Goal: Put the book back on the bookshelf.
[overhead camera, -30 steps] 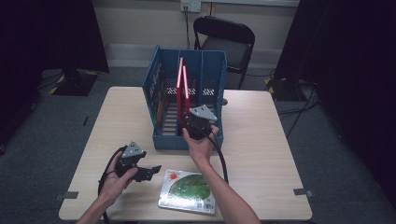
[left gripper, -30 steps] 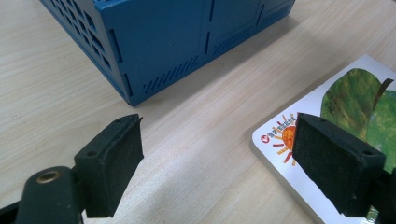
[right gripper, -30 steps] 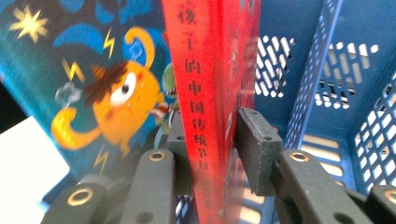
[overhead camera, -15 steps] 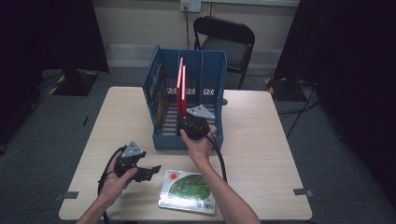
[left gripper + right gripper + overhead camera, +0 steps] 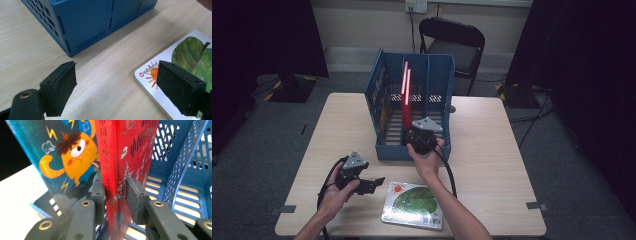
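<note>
We see the right gripper (image 5: 113, 195) at the blue rack (image 5: 384, 92), its jaws just closing around the spine of the red book (image 5: 125, 157) standing upright inside it beside a blue picture book (image 5: 65, 157). The left gripper (image 5: 117, 85) rests in front of the rack, jaws wide apart and empty, beside the green-leaf book (image 5: 414, 204) lying flat.

The file rack (image 5: 384, 95) is blue plastic with slotted walls. Standing in it, a red book (image 5: 125, 157) carries pale floral print and dark lettering, beside a teal book (image 5: 62, 152) showing an orange cartoon creature and yellow lightning bolts. A white-edged picture book (image 5: 412, 205) with a green leaf and orange sun lies on the pale wood-grain worktop (image 5: 492, 145).
</note>
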A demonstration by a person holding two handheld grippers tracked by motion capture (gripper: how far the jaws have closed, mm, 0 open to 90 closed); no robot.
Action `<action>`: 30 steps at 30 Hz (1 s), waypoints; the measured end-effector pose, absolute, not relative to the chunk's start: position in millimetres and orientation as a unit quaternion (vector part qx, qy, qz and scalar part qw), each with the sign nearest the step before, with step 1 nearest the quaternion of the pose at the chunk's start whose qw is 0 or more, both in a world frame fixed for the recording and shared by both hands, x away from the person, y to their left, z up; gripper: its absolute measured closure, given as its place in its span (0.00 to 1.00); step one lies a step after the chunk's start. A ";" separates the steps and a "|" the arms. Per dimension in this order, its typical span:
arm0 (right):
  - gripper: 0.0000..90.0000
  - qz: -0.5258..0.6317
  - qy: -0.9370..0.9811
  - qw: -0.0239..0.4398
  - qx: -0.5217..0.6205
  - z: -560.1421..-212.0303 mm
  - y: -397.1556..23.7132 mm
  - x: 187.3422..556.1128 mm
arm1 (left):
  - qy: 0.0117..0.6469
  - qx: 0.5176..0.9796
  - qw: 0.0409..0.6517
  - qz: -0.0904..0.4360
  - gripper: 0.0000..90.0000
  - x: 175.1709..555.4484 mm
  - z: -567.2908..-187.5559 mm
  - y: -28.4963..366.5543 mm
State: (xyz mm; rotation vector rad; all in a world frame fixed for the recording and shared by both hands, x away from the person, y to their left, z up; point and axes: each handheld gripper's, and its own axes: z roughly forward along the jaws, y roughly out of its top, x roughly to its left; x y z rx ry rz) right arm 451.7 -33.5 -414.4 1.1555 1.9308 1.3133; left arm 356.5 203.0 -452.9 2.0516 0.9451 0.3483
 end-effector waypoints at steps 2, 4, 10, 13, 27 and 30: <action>0.78 0.484 0.716 0.265 0.427 -414.0 -32.9 456.0 | 0.380 0.814 0.417 0.139 0.18 356.8 -453.3 203.7; 0.78 0.483 0.717 0.264 0.427 -413.3 -32.7 459.7 | 0.379 0.815 0.416 0.139 0.18 356.8 -453.0 204.7; 0.78 0.479 0.725 0.263 0.419 -410.5 -32.7 469.7 | 0.378 0.815 0.417 0.140 0.18 356.5 -453.1 203.4; 0.77 0.479 0.727 0.257 0.420 -410.7 -33.6 469.6 | 0.377 0.815 0.416 0.139 0.18 356.4 -453.0 203.4; 0.84 0.479 0.740 0.239 0.407 -414.6 -38.0 464.1 | 0.377 0.818 0.413 0.139 0.18 356.6 -452.9 202.6; 0.84 0.479 0.740 0.241 0.407 -412.8 -36.3 468.1 | 0.376 0.817 0.414 0.141 0.18 357.1 -453.1 203.8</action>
